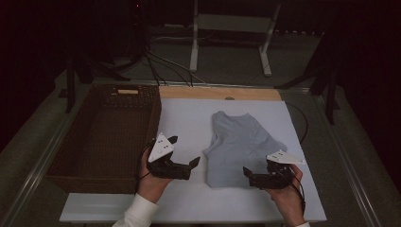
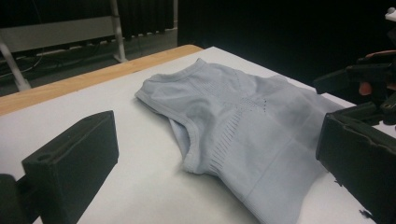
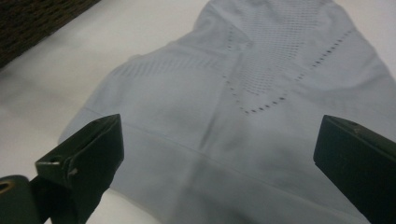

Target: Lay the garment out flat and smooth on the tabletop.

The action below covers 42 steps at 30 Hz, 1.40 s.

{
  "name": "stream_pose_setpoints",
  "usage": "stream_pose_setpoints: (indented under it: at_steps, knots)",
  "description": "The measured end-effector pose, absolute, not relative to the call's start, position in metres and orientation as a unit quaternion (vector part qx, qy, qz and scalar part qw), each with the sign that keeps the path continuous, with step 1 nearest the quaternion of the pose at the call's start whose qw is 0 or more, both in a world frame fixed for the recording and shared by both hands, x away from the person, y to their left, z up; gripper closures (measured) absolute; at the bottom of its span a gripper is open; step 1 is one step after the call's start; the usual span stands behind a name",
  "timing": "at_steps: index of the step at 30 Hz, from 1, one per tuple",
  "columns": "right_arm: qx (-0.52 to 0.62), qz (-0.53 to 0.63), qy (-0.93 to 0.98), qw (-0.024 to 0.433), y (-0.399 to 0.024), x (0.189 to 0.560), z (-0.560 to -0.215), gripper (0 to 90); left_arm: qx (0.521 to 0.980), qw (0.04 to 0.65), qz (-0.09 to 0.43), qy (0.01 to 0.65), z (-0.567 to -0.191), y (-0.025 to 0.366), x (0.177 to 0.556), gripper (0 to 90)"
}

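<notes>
A light blue-grey sleeveless top point(image 1: 239, 144) lies flat on the white board point(image 1: 189, 118), neck toward the far edge. My left gripper point(image 1: 183, 151) hovers open just left of the top's lower left side, with nothing between its jaws. In the left gripper view the top point(image 2: 233, 121) spreads ahead between the wide-apart jaws of that gripper point(image 2: 215, 158). My right gripper point(image 1: 257, 171) is open over the hem at the top's near right corner. The right gripper view looks down on the fabric point(image 3: 243, 93) between the spread jaws of that gripper point(image 3: 219, 158).
A dark wicker basket point(image 1: 106, 135) stands at the left, touching the board's edge; its corner point(image 3: 32, 18) shows in the right gripper view. A wooden strip point(image 1: 220, 92) runs along the board's far side. Cables and a white frame point(image 1: 231, 28) lie on the floor beyond.
</notes>
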State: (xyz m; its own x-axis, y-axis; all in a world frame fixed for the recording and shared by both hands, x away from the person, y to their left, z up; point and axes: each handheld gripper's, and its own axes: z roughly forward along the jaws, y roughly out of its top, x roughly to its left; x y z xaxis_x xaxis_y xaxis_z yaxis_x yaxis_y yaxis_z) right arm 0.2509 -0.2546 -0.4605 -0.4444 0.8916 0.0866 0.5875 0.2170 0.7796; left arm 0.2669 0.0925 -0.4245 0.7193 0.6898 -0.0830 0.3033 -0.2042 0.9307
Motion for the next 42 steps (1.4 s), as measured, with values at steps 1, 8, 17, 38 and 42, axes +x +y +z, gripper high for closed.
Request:
stream_pose_setpoints:
  at_steps: [1, 8, 17, 38, 42]
  knots:
    - [0.488, 0.389, 0.756, 0.195, -0.253, 0.251, -0.461, 2.2, 0.755, 0.538, 0.18, 0.328, -0.424, 0.093, 0.267, 0.2]
    - [0.476, 0.391, 0.765, 0.187, -0.237, 0.255, -0.46, 2.3, 0.754, 0.538, 0.181, 0.33, -0.424, 0.094, 0.267, 0.2]
    - [0.469, 0.395, 0.771, 0.172, -0.221, 0.263, -0.461, 2.3, 0.753, 0.539, 0.18, 0.331, -0.424, 0.094, 0.266, 0.2]
    - [0.442, 0.394, 0.795, 0.133, -0.181, 0.267, -0.472, 8.8, 0.755, 0.537, 0.183, 0.328, -0.424, 0.093, 0.265, 0.2]
    - [0.437, 0.392, 0.799, 0.129, -0.176, 0.268, -0.475, 9.2, 0.757, 0.535, 0.183, 0.328, -0.424, 0.093, 0.265, 0.2]
